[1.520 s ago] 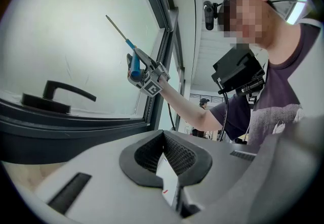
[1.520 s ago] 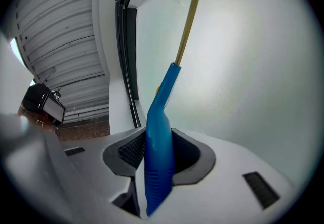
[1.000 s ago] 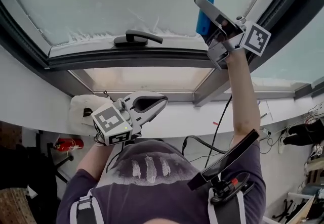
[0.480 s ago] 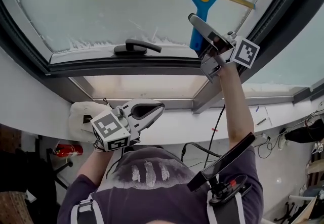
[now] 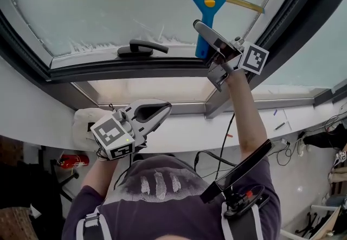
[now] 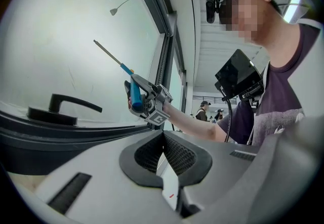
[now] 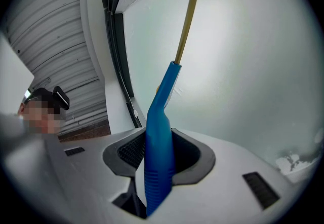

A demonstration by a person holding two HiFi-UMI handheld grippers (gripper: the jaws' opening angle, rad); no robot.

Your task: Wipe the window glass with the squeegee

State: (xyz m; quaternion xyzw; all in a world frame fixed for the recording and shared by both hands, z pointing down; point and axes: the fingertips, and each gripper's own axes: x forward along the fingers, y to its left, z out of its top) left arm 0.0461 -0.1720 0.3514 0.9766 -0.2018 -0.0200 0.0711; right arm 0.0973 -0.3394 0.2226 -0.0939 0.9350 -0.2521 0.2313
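1. Looking down from the head view, the squeegee (image 5: 205, 1) lies with its yellow-edged blade flat across the window glass (image 5: 81, 6), well above the window handle (image 5: 142, 47). The right gripper (image 5: 199, 27) reaches up and clamps the blue grip from below, so the blade can be pressed on the pane and drawn across it. The left gripper (image 5: 164, 108) hangs low by the white sill (image 5: 217, 125), out of the stroke's path.
2. From the left gripper view, its fingers (image 6: 147, 153) are pressed together on nothing. It looks idle, held level beneath the window frame (image 6: 61, 134) where it blocks nothing.
3. From the right gripper view, the fingers (image 7: 188, 153) squeeze the blue handle low on its ribbed part, which leaves the neck free. The blade runs up against the glass, probably angled for wiping contact.
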